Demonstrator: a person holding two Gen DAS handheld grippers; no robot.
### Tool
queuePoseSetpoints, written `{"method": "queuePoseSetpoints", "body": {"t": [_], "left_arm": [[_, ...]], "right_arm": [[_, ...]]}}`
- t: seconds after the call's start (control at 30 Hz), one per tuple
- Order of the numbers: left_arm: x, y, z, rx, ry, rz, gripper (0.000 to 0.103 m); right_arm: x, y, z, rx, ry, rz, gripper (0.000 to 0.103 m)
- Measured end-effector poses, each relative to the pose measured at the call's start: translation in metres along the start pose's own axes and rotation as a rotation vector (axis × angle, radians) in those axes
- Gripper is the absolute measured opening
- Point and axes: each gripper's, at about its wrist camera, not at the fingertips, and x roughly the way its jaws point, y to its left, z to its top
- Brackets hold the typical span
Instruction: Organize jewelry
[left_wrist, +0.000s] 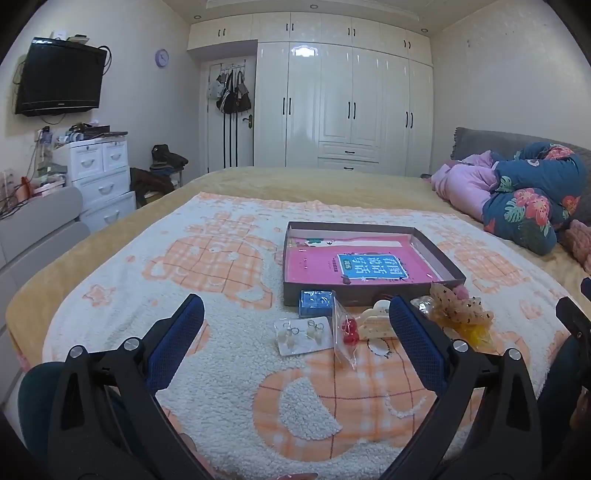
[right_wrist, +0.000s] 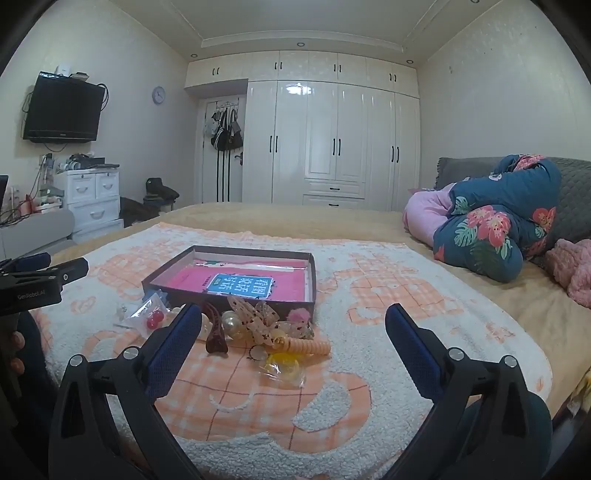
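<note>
A shallow brown box (left_wrist: 439, 254) with a pink book (left_wrist: 321, 264) inside lies on the bed; it also shows in the right wrist view (right_wrist: 313, 275). In front of it lies jewelry: an earring card (left_wrist: 303, 335), a bag with red beads (left_wrist: 349, 331), a small blue box (left_wrist: 314, 302), a cream hair claw (left_wrist: 375, 321) and a dotted bow (left_wrist: 461, 308). The right wrist view shows the bow (right_wrist: 255, 315), a dark hair claw (right_wrist: 215, 334), a pearl (right_wrist: 231, 319), an orange spiral tie (right_wrist: 308, 345) and a yellow item in plastic (right_wrist: 284, 363). My left gripper (left_wrist: 295, 314) and right gripper (right_wrist: 293, 321) are open and empty, just short of the items.
An orange-and-white blanket (left_wrist: 221, 266) covers the bed. A folded floral quilt (right_wrist: 495, 229) and pink bedding (left_wrist: 465, 184) lie at the right. White drawers (left_wrist: 99, 173) stand at the left, a wardrobe (left_wrist: 343, 107) behind. The left gripper's body (right_wrist: 33, 286) shows at the right view's left edge.
</note>
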Motion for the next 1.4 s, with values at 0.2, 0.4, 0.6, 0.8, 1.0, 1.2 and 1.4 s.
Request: {"method": "queuePoseSetpoints", "body": {"t": [0.2,0.4,0.6,0.8,1.0,1.2,1.4], "left_arm": [[0.000,0.001,0.000,-0.003,-0.001,0.000,0.092],[0.000,0.000,0.000,-0.005,-0.003,-0.002,0.092],[-0.001,-0.005,0.000,-0.004,-0.008,-0.003,0.092],[0.002,-0.005,0.000,-0.007,-0.006,-0.009,0.092],[0.002,-0.006,0.000,-0.007,-0.007,-0.011,0.092],[0.001,-0.004,0.000,-0.008,-0.007,-0.011,0.092],[0.003,-0.003,0.000,-0.009,-0.006,-0.012,0.092]], "right_arm": [[0.007,-0.008,-0.001,0.019,0.015,0.014,0.097],[0.004,-0.005,0.000,0.018,0.015,0.012,0.097],[0.002,-0.008,-0.002,0.019,0.008,0.009,0.097],[0.000,-0.005,0.001,0.022,0.011,0.012,0.097],[0.001,-0.006,0.001,0.026,0.010,0.010,0.097],[-0.001,-0.004,0.001,0.028,0.004,0.007,0.097],[-0.002,-0.006,0.001,0.025,0.001,0.012,0.097]]}}
